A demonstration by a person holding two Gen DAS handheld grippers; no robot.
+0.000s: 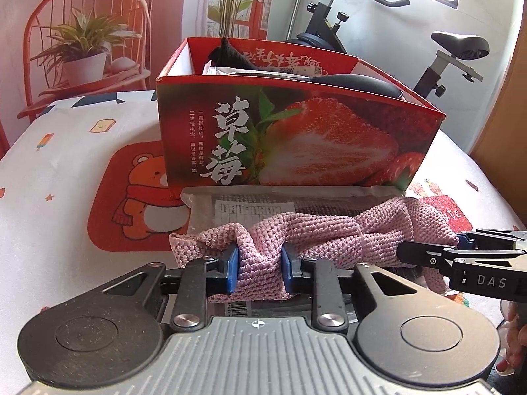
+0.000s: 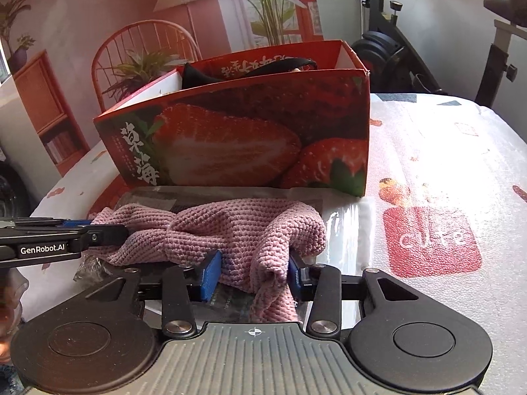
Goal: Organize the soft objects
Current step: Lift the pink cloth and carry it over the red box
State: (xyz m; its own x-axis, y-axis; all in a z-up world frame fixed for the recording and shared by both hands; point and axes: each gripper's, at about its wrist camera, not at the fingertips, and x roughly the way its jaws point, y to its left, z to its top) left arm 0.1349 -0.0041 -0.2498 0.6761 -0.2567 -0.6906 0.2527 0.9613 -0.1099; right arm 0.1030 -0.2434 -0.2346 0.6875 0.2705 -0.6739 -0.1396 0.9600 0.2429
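On patterned tablecloth (image 1: pixel 66 171), strawberry box (image 1: pixel 296 138)

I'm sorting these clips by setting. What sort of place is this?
Most likely a room in a home, used partly for exercise. An exercise bike stands behind a table under a cartoon-print cloth, a potted plant sits on a red chair, and a strawberry gift box serves as storage.

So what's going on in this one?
A person is tidying soft items on a covered table. Both handheld grippers are clamped on a bunched pink knitted cloth: the left gripper on one end, the right gripper on the other. The cloth lies on a flat plastic package before an open strawberry box.
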